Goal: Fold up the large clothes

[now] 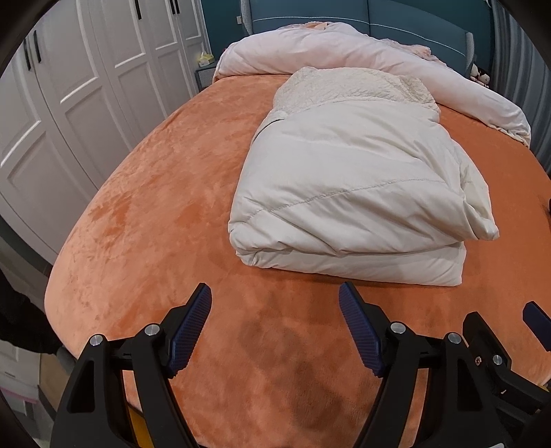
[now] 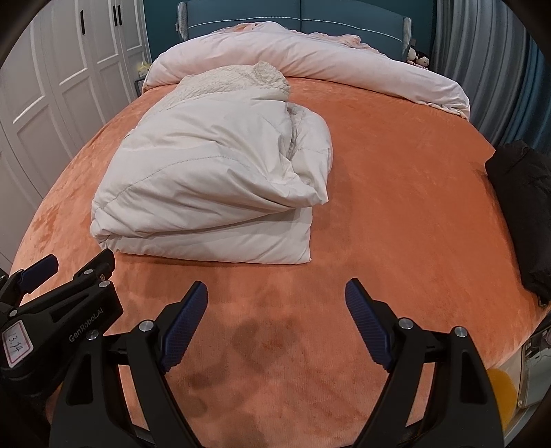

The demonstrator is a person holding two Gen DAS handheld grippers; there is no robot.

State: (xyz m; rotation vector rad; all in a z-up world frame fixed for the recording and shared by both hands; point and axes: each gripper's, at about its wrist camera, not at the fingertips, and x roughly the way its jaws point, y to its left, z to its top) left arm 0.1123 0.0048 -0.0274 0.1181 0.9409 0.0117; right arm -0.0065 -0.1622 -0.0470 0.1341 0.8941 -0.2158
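Note:
A cream padded coat [image 1: 351, 193] lies folded in a thick bundle on the orange bed cover [image 1: 165, 193], its fleecy lining showing at the far end. In the right wrist view the coat [image 2: 213, 182] sits left of centre. My left gripper [image 1: 275, 293] hovers open over bare cover just short of the bundle's near edge, nothing between its fingers. My right gripper [image 2: 277, 289] is likewise open and empty, a little nearer than the coat's right corner. The left gripper [image 2: 79, 265] also shows at the lower left of the right wrist view.
A pale pink duvet [image 2: 310, 58] is heaped across the head of the bed below a teal headboard [image 2: 344, 17]. A black garment [image 2: 523, 213] lies at the bed's right edge. White wardrobe doors [image 1: 86, 79] stand to the left, grey curtains [image 2: 461, 51] at the far right.

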